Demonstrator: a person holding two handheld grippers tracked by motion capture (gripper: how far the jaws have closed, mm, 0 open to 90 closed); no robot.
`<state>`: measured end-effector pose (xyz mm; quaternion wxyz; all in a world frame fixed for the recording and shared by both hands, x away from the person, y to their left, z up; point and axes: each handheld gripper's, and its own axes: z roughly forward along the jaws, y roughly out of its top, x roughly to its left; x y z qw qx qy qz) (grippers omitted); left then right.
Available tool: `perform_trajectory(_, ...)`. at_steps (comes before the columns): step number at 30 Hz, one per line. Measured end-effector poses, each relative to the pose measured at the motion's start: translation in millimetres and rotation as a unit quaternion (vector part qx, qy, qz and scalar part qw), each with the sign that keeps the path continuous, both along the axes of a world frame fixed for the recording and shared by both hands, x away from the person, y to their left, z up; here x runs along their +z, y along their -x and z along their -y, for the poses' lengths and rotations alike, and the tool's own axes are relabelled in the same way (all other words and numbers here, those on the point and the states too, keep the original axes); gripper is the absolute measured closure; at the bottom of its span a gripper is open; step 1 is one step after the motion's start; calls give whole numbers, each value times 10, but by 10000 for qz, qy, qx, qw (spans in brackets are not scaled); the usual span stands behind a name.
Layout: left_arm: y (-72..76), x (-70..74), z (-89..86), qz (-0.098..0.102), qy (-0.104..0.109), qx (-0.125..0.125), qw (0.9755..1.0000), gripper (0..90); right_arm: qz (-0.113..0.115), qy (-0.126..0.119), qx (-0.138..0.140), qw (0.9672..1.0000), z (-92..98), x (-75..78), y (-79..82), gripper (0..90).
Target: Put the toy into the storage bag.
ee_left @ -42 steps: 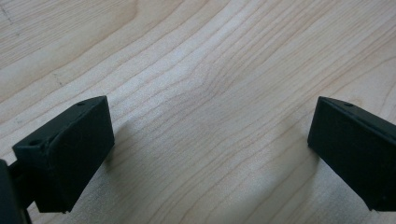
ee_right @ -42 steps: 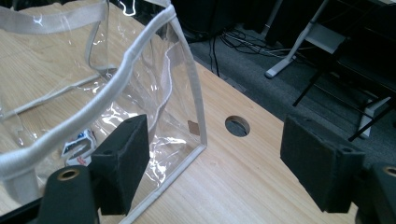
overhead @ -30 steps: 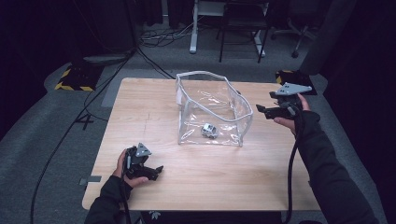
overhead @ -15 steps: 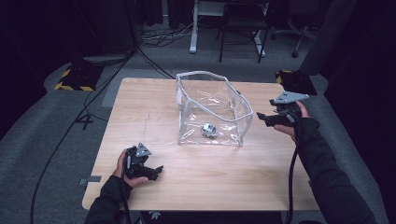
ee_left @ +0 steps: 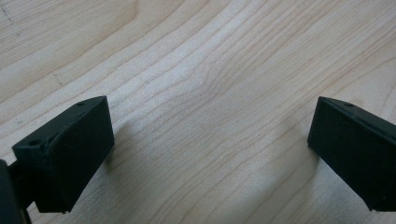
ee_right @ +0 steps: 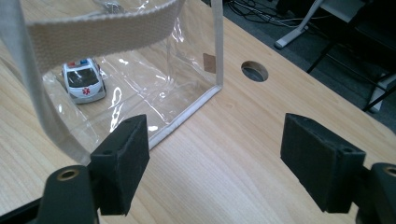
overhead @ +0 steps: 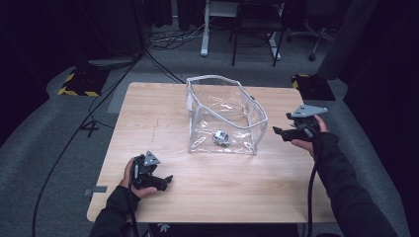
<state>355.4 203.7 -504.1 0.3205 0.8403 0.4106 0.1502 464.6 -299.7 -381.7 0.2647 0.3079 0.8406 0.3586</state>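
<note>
Clear plastic bag (overhead: pixel 225 116) with pale webbing trim stands upright and open-mouthed near the middle of the table (overhead: pixel 207 197), a little toward 12 o'clock; the open top presumably keeps its contents reachable from above. Toy ambulance (overhead: pixel 222 138) sits on the bag's floor, in the corner toward 5 o'clock, white with a red mark on the bonnet (clearer in the right gripper view (ee_right: pixel 84 80)). Bag strap (ee_right: pixel 100 30) hangs across the top of that view, slack and untouched. Right gripper (overhead: pixel 277 132) hovers at 3 o'clock of the bag, just beside its side wall but apart from it, pointed toward the bag; my reading is an approach to the wall or rim on that side. Its jaws stand well apart, nothing between them except bare table, no contact with the trim. Left gripper (overhead: pixel 167 180) rests low at about 7 o'clock of the bag, well apart from it, parked rather than working. Its jaws are wide apart over bare wood grain, holding nothing.
</note>
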Motion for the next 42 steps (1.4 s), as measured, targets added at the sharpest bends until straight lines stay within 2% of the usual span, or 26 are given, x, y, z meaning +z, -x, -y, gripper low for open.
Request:
perform_trajectory(3,0,-1,0,-4,4,-2,10000,6,-88,-71,4,9999,26,-49,14,242)
perform_trajectory(16,0,-1,1,-5,8,2,10000,6,-138,122,-24,9998,82,-249,145,238)
perform_trajectory(26,-1,-2,1,-5,13,-11,10000,6,-168,141,-33,9998,126,-356,218,234)
perform_trajectory(31,-1,-2,1,-8,13,-8,10000,6,-193,239,-60,9995,147,-422,275,235)
perform_trajectory(36,0,-2,1,-7,12,-1,10000,6,-306,184,-63,9993,167,-480,348,233)
perform_trajectory(42,-1,-2,1,-4,12,-11,10000,6,-359,326,29,9988,186,-590,425,227)
